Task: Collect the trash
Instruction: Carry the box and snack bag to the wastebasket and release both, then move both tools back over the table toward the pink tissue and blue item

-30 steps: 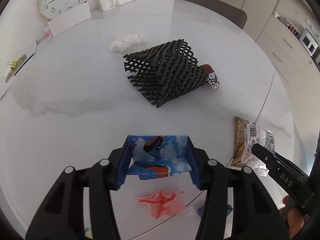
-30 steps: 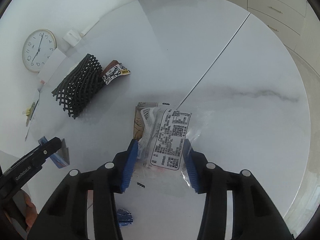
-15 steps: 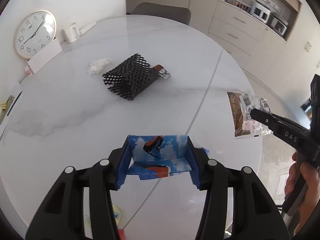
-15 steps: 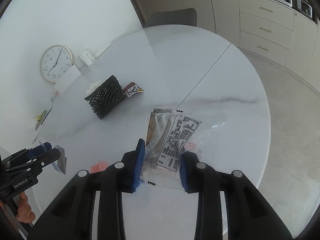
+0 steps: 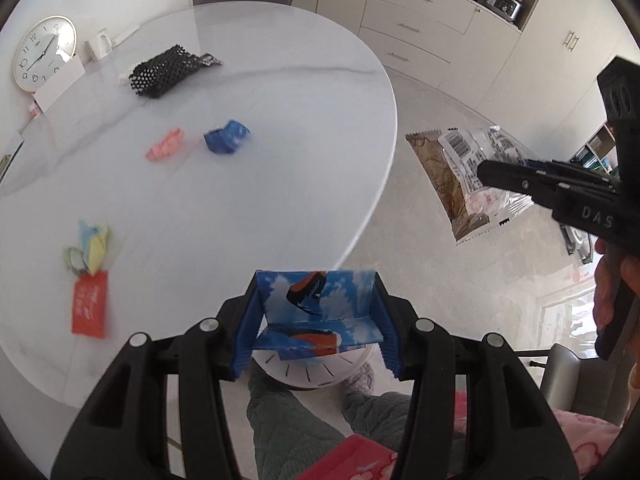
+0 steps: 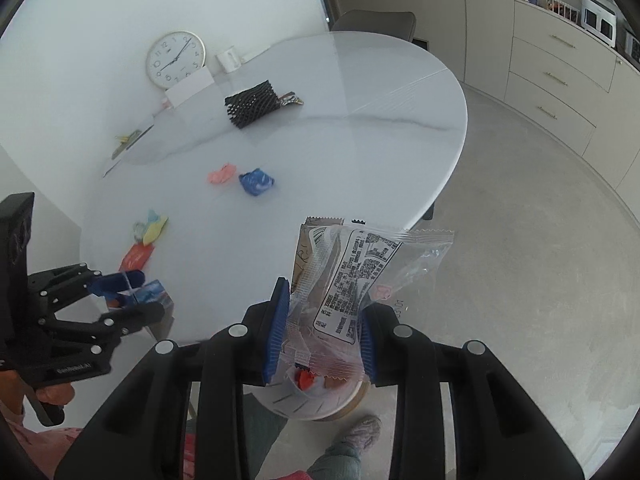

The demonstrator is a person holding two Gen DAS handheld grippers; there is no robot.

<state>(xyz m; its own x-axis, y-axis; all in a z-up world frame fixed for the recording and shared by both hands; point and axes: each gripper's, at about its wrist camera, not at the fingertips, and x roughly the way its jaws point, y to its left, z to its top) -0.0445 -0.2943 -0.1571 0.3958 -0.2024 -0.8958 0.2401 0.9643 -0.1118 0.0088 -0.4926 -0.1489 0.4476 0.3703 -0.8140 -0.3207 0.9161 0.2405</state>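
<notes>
My left gripper [image 5: 316, 332] is shut on a blue, white and orange folded carton [image 5: 316, 312], held past the table's near edge above a white trash bin [image 5: 308, 372]. My right gripper [image 6: 322, 328] is shut on clear and brown snack wrappers [image 6: 352, 272], also held off the table above the bin [image 6: 316, 400]. The wrappers show in the left wrist view [image 5: 464, 176], and the left gripper [image 6: 128, 296] shows at the left of the right wrist view. On the round white table [image 5: 280, 80] lie a black foam net [image 5: 164, 70], a pink scrap [image 5: 164, 148], a blue crumpled wrapper [image 5: 226, 136], a red packet [image 5: 90, 308] and pastel papers [image 5: 90, 248].
A wall clock [image 5: 42, 54], a white mug [image 5: 98, 46] and a card stand at the table's far left. A grey chair [image 6: 374, 26] stands behind the table. Cabinets [image 6: 560, 80] line the right wall. The person's legs and slippers [image 6: 360, 428] are below the grippers.
Both grippers have lifted and pulled back from the table with their trash, now past the near edge above the bin. More of the table's litter has come into view.
</notes>
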